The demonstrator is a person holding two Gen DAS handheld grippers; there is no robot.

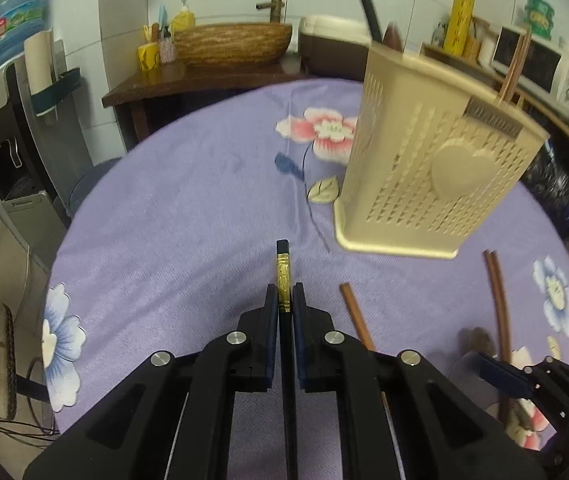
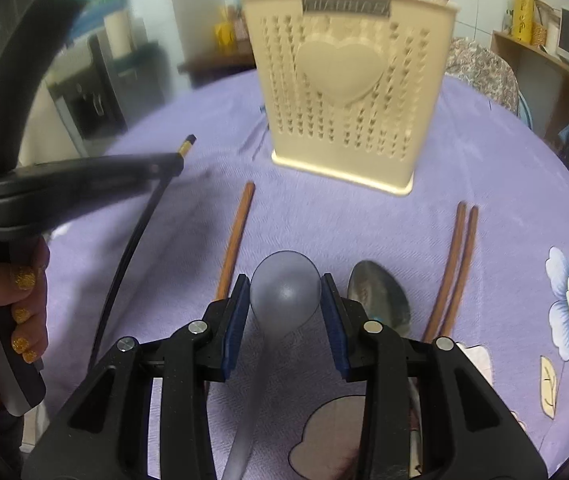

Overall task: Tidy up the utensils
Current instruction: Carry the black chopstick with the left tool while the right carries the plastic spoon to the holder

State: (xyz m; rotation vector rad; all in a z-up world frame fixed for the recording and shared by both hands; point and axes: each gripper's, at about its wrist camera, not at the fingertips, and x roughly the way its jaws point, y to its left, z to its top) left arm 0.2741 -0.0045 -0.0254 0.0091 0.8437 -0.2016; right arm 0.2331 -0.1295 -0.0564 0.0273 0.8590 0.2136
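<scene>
From the left wrist view, we've got our left gripper (image 1: 284, 300) clamped tight on a black chopstick (image 1: 283, 276) with a gold band near its tip, and that tip points up past the fingers toward the beige utensil holder (image 1: 436, 168), stopping short of its base. The holder stands on the purple flowered tablecloth (image 1: 188, 208) with a few chopsticks already poking out the top. Just in front of the holder, a single brown chopstick (image 1: 356, 316) and a brown pair (image 1: 498, 304) lie flat on the cloth. Switching to the right wrist view, our right gripper (image 2: 285, 300) sits half-wide around the bowl of a translucent grey spoon (image 2: 284, 292), pads at both sides, though we can't tell if they actually touch it. A metal spoon (image 2: 378, 296) lies right beside it, in front of the holder too.
</scene>
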